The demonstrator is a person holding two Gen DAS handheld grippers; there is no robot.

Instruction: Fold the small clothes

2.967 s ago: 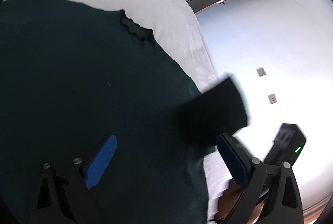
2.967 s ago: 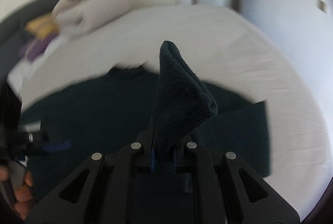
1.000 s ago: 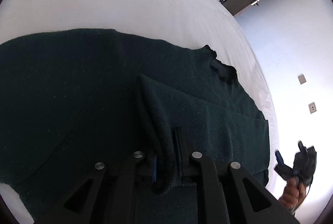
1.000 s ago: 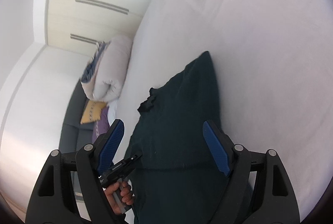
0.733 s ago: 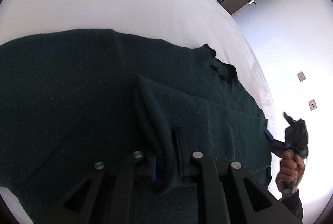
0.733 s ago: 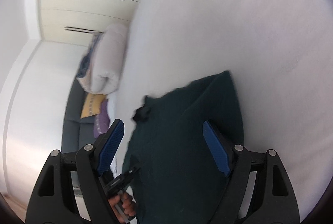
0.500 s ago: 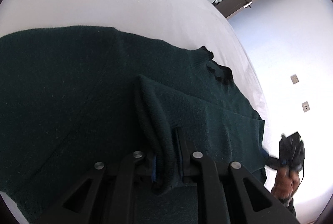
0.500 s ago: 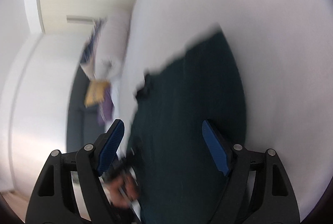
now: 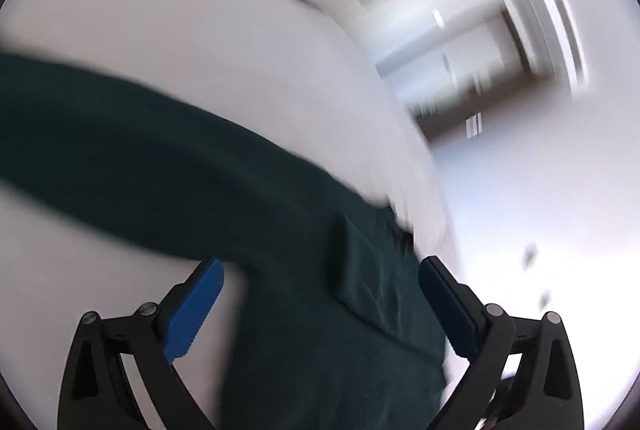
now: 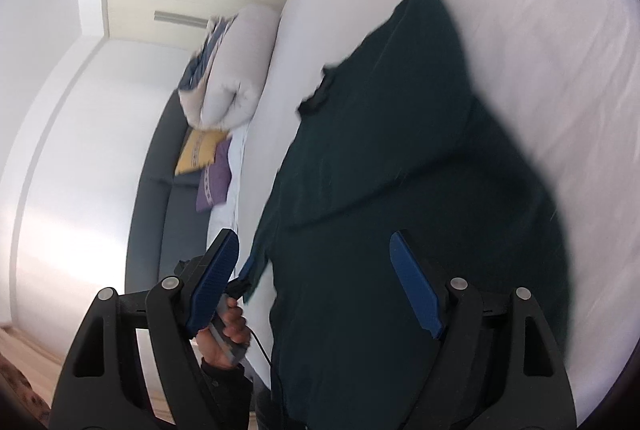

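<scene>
White bed (image 10: 540,78) w/ dark green sweater (image 10: 400,190) spread flat on it, one side folded over the body; neckline toward rolled duvet (image 10: 236,70); left gripper (image 9: 320,310) over sweater's edge, jaws opening, fabric below but not pinched, view blurred; right gripper (image 10: 316,282) jaws apart, nothing betw. them, above sweater; hand (image 10: 228,334) beside bed edge; yellow + purple cushions (image 10: 208,162) on grey sofa.
</scene>
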